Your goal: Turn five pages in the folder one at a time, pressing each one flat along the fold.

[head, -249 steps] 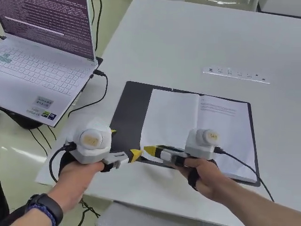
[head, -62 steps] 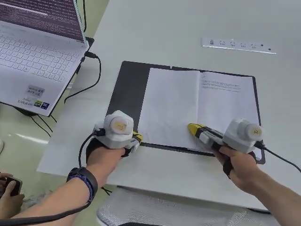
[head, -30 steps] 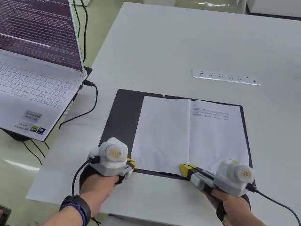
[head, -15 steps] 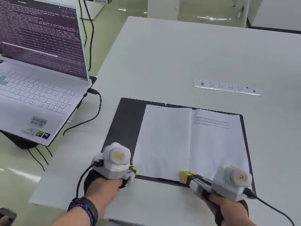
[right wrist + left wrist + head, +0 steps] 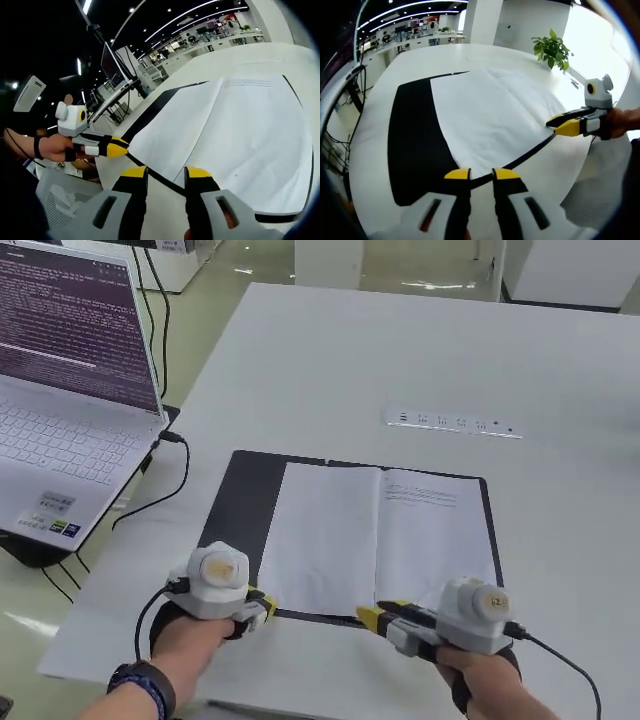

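Note:
A black folder (image 5: 250, 508) lies open on the white table, with a blank white page (image 5: 322, 535) on its left half and a page with printed lines (image 5: 435, 535) on its right. Both pages lie flat. My left gripper (image 5: 262, 606) rests at the folder's front edge near the left page's corner. Its jaws (image 5: 481, 174) stand a narrow gap apart with nothing between them. My right gripper (image 5: 368, 618) points left at the front edge, just below the fold. Its jaws (image 5: 166, 172) are parted and empty over the folder's black border (image 5: 150, 175).
An open laptop (image 5: 70, 390) sits left of the folder, with cables (image 5: 165, 490) trailing off the table's left edge. A white power strip (image 5: 450, 424) lies beyond the folder. A potted plant (image 5: 551, 47) stands far off. The table's front edge is just behind both grippers.
The right gripper has slid down the fold from the page's lower part to the folder's front edge. The left gripper stays at the front-left corner. The head camera has shifted.

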